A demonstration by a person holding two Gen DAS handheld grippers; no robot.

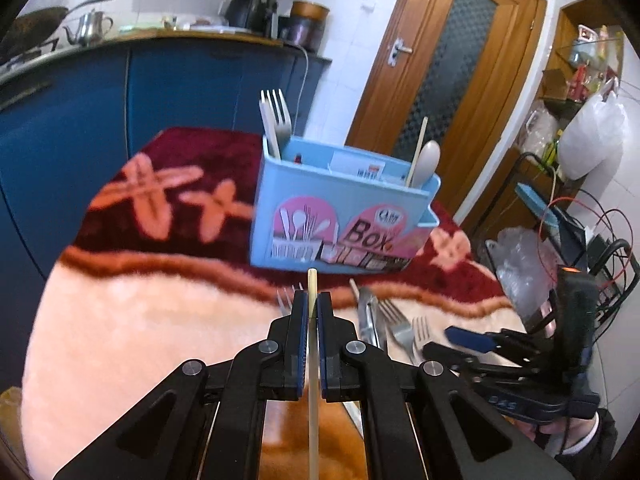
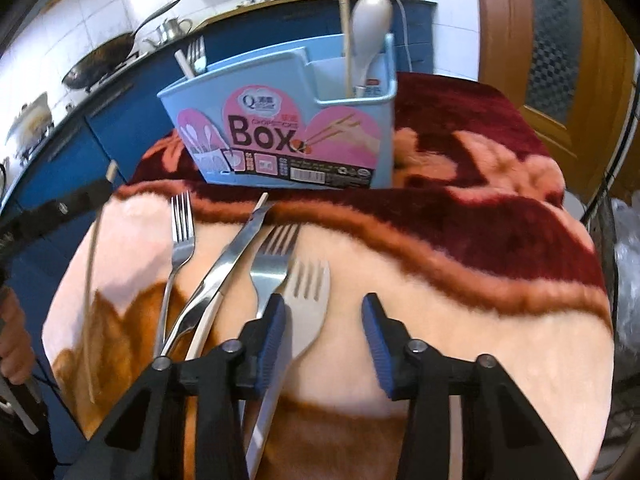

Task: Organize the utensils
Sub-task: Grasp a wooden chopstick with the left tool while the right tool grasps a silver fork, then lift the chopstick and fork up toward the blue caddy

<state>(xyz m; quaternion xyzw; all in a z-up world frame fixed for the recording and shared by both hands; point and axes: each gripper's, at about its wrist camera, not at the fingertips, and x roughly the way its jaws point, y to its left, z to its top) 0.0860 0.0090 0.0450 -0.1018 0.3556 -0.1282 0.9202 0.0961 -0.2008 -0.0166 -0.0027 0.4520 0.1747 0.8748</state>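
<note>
a pale wooden chopstick (image 1: 312,360) stands clamped between the closed pads of my left gripper (image 1: 313,304), its tip pointing up toward the light blue plastic utensil box (image 1: 340,208), which sits just beyond on a plush maroon and peach blanket (image 1: 132,320). the box already holds forks (image 1: 280,116) at one end and a chopstick and a pale spoon (image 1: 426,160) at the other. my right gripper (image 2: 324,312) hovers with jaws apart over a matte silver fork (image 2: 308,300); the left pad is at the fork's edge, the right one clear of it. beside it lie two shinier forks, a steel handle (image 2: 224,264) crossing them and another chopstick. blue cabinets (image 1: 80,128) and a wooden door (image 1: 452,52) ring the table.
</note>
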